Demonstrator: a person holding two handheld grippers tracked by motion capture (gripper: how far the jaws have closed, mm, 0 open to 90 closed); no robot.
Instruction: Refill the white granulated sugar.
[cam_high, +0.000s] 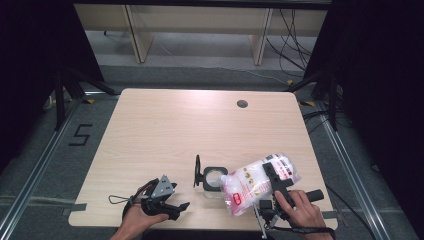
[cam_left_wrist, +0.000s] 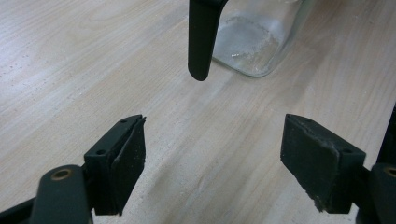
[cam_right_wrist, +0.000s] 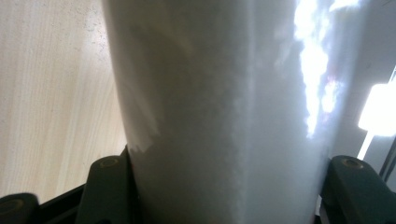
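Right hand-held gripper (cam_high: 274, 175) clamped across a clear plastic refill pouch (cam_high: 252, 182) of white granules, jaws pressed on both its flanks, red-and-white label facing up. Pouch held tilted, lower corner down over the mouth of a square glass jar (cam_high: 214, 181) with a black rim, upper end raised toward the right edge of the tabletop (cam_high: 165, 125). In the right gripper view, pouch (cam_right_wrist: 224, 116) up close between both jaws, white contents filling it, bright glare down its right side, light wood grain to the left. Jar standing near the front middle of the tabletop, black hinged lid (cam_high: 197, 171) flipped up on its left side. Left hand-held gripper (cam_high: 181, 207) resting low at the front left of the tabletop, well apart from the jar, jaws spread wide with nothing between. In the left gripper view, bare wood between the two black pads (cam_left_wrist: 128, 163), glass base of the jar (cam_left_wrist: 254, 39) ahead and the black lid edge (cam_left_wrist: 201, 37) hanging down in front
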